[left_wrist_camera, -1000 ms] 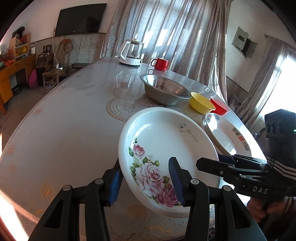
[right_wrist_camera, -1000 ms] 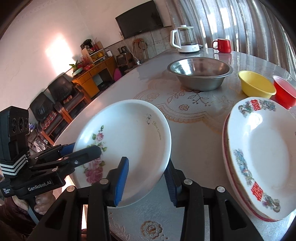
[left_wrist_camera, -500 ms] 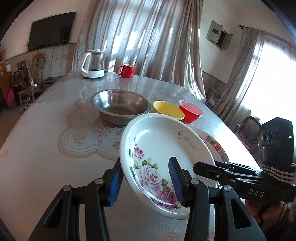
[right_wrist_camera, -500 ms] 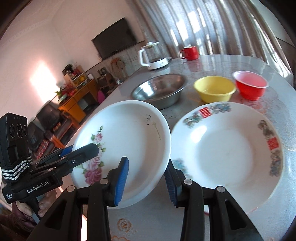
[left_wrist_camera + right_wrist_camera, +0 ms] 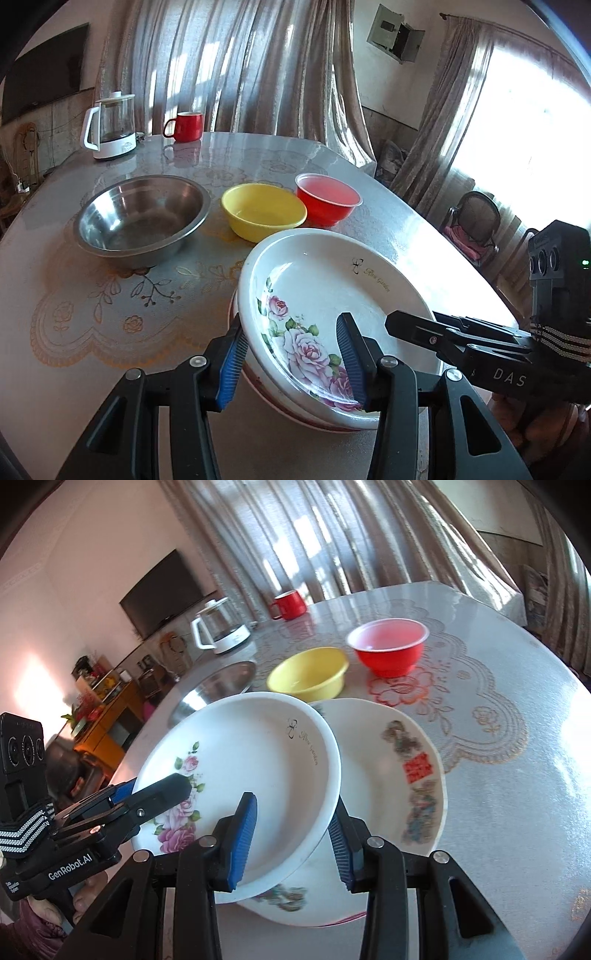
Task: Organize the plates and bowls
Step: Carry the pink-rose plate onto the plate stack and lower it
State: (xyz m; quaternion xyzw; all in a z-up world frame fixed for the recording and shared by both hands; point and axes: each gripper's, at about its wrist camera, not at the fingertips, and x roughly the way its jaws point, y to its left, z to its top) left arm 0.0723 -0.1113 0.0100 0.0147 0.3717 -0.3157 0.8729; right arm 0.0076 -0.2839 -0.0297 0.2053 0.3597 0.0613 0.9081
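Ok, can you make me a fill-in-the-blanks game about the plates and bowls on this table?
1. The plate held by both grippers is painted with pink ____.
2. The yellow bowl sits between the metal bowl and the ____ bowl.
3. The rose plate is above another ____.
4. The mug beside the kettle is ____.

Missing words: roses; red; plate; red
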